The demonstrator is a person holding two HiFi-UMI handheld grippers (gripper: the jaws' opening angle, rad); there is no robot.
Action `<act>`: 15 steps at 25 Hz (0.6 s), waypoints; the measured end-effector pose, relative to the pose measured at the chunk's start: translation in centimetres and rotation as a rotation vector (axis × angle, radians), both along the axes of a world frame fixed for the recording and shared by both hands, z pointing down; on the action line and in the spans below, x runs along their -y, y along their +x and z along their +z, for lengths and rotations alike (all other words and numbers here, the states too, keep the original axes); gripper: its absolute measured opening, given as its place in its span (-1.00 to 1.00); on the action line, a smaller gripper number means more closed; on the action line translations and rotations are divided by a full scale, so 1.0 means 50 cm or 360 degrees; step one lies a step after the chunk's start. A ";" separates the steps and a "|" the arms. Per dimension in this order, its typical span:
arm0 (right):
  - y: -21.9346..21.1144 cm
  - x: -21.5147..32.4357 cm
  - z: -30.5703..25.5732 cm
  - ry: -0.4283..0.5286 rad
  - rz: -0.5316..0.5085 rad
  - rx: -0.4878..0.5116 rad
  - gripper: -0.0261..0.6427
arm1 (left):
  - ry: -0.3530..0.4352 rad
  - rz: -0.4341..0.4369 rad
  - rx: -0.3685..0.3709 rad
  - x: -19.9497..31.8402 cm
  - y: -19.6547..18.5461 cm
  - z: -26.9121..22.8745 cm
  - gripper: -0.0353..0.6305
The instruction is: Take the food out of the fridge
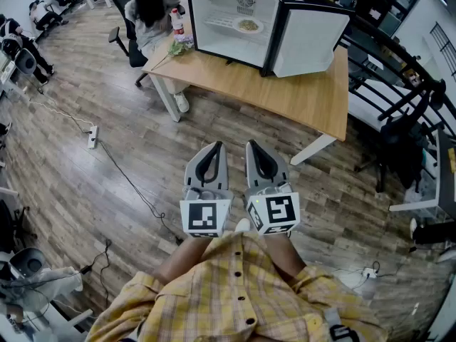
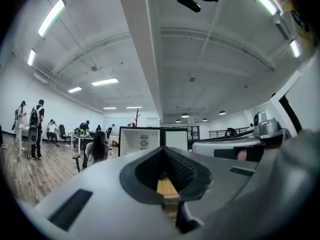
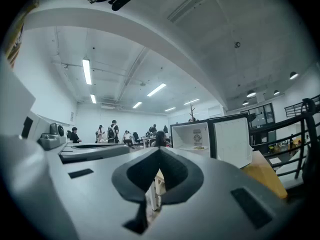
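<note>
A small black fridge [image 1: 242, 20] stands on a wooden table [image 1: 299, 95] ahead of me, its door [image 1: 310, 43] swung open to the right. Inside, a plate of food [image 1: 249, 26] lies on a wire shelf; the right gripper view shows the plate [image 3: 199, 147] too. My left gripper [image 1: 216, 147] and right gripper [image 1: 251, 145] hang side by side close to my body, well short of the table. Both are shut with nothing between their tips. The left gripper view shows the fridge [image 2: 142, 141] far beyond the touching jaws.
A person [image 1: 149, 9] sits on an office chair at the table's left end, beside a bottle [image 1: 177, 21] and some greens [image 1: 178, 47]. A power strip [image 1: 92, 137] and cable lie on the wooden floor at left. A black railing [image 1: 406, 70] runs along the right.
</note>
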State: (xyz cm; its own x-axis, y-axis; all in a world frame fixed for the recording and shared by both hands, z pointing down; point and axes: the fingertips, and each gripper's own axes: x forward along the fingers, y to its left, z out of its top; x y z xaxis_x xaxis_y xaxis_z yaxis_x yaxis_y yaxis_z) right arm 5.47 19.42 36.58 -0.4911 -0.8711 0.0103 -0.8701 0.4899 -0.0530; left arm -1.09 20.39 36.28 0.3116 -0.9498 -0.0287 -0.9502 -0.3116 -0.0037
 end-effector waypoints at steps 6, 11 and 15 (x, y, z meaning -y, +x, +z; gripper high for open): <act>0.007 -0.005 -0.002 0.0002 0.0000 0.0010 -0.90 | -0.0007 0.0002 0.0003 -0.003 0.009 0.003 -0.87; 0.025 -0.008 -0.005 0.0014 -0.0001 0.0022 -0.90 | -0.0009 -0.0012 0.0013 -0.006 0.022 0.006 -0.88; 0.057 -0.007 -0.003 0.0018 0.0008 0.0030 -0.90 | -0.0004 -0.0020 0.0026 -0.005 0.050 0.004 -0.87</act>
State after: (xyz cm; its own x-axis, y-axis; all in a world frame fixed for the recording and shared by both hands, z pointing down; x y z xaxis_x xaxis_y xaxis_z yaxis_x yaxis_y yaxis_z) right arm 8.31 19.77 36.43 -0.4866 -0.8736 -0.0088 -0.8715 0.4862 -0.0637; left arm 1.43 20.66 36.49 0.2999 -0.9537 -0.0212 -0.9539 -0.2996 -0.0184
